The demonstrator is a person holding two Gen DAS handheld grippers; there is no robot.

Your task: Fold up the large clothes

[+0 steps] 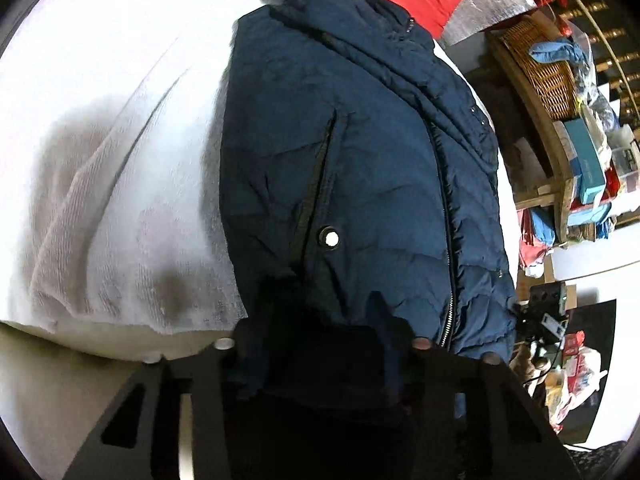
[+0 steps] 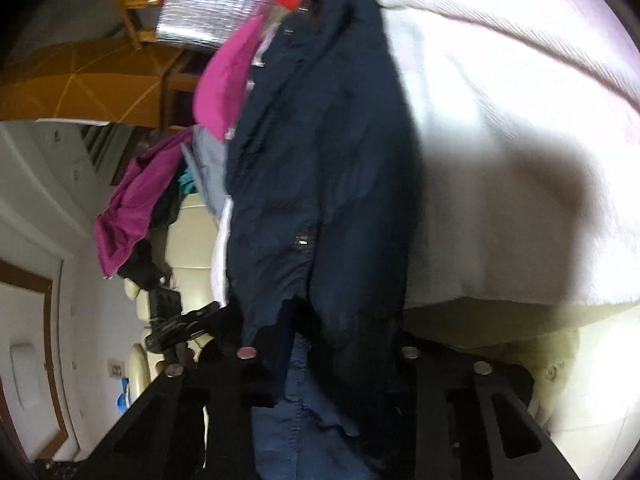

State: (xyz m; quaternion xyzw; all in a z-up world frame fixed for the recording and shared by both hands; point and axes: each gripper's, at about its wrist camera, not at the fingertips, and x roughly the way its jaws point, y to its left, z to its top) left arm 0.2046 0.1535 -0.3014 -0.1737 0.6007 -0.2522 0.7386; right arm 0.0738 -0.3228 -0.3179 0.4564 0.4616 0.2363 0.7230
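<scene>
A navy padded jacket [image 1: 352, 168] lies lengthwise on a white-covered bed [image 1: 120, 128], its long axis running straight away from both tools, collar at the far end. The left tool [image 1: 324, 344] grips the near hem beside the zip; the right tool [image 2: 326, 354] clamps the hem's other corner, where the cloth hangs over the bed's edge. Both hands sit equally near, suggesting the hem will be carried toward the collar. Magenta clothes [image 2: 224, 88] lie heaped beyond.

White bedcover [image 1: 120, 160] lies open beside the navy jacket [image 1: 360, 160]; cluttered shelf [image 1: 560, 100] crowds the other side.
</scene>
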